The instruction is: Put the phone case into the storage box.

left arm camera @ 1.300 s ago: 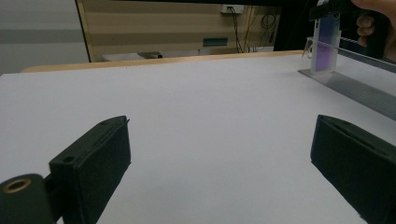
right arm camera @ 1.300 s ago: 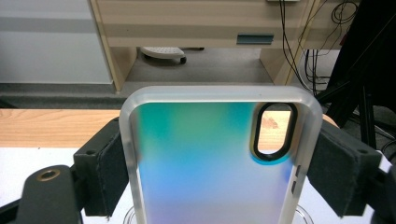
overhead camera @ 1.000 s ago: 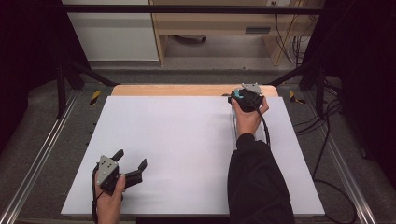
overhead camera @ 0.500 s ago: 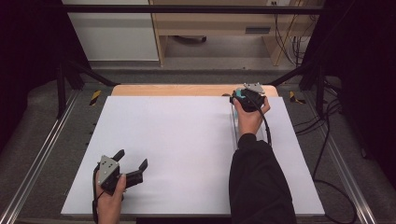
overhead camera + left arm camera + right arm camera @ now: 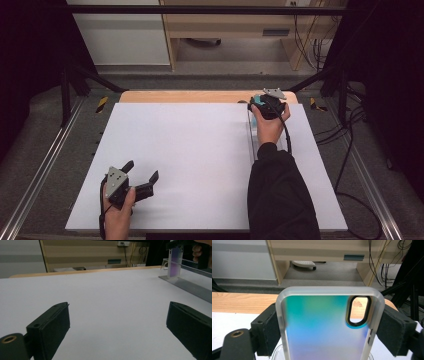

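The white table (image 5: 200,165) occupies the centre of the high view, with a wooden edge (image 5: 180,96) along its far side.

Left gripper (image 5: 142,177): lower left of the high view, held by the left hand (image 5: 117,220). Its jaws stand wide apart with nothing between them; in the left gripper view only bare white surface lies between the two black pads (image 5: 50,327).

Right gripper (image 5: 260,104): upper right of centre in the high view, at the far edge of the white surface, held by the right hand (image 5: 270,127) on a dark sleeve (image 5: 280,200). Its jaws are closed on a phone case (image 5: 329,327), one pad against each long side. The case is translucent with a frosted rim, tinted green to blue to violet, with an oval camera cutout (image 5: 358,310) at upper right.

A clear rack (image 5: 185,285) runs along the table beneath the right gripper. In the left gripper view, upper right, the case (image 5: 174,263) stands upright with its lower end at the rack's near end; whether it is seated in the rack cannot be determined.
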Available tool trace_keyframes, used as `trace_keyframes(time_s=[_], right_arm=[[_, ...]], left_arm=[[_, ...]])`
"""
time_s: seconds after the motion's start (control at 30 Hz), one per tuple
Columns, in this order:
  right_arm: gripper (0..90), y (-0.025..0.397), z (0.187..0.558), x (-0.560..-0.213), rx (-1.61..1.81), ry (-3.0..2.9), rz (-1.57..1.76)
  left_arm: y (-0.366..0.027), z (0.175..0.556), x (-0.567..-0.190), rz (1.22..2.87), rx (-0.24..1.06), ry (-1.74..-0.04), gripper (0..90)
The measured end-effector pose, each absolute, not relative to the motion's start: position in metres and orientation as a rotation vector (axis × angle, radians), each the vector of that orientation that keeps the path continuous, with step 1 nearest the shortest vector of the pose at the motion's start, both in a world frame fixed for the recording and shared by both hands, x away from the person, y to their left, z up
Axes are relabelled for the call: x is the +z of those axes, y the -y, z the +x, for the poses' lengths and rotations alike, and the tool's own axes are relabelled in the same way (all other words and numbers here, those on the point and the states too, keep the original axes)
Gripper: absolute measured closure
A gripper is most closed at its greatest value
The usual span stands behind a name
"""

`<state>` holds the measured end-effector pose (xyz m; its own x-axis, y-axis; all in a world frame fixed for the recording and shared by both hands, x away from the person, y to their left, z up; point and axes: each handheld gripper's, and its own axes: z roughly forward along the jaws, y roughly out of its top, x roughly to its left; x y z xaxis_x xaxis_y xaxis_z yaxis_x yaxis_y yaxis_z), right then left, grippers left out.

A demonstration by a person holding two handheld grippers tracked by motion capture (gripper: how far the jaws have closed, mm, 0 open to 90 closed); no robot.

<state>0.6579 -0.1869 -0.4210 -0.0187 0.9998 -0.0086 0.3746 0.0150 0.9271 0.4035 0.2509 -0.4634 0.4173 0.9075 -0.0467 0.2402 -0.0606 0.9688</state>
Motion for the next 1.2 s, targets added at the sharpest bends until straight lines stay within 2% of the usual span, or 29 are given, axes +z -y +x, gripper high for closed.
trace_keyframes(time_s=[0.5, 0.73, 1.2], right_arm=[[15.8, 0.184, 0.659, -0.422, 1.010, -1.487, 1.486], [10.5, 0.178, 0.658, -0.415, 1.055, -1.482, 1.504], [9.6, 0.183, 0.655, -0.412, 1.043, -1.488, 1.494]], left_arm=[[-0.249, 0.404, -0.463, 1.570, 0.755, -1.038, 4.4], [-0.247, 0.403, -0.463, 1.582, 0.756, -1.026, 4.4], [-0.248, 0.403, -0.462, 1.577, 0.765, -1.026, 4.3]])
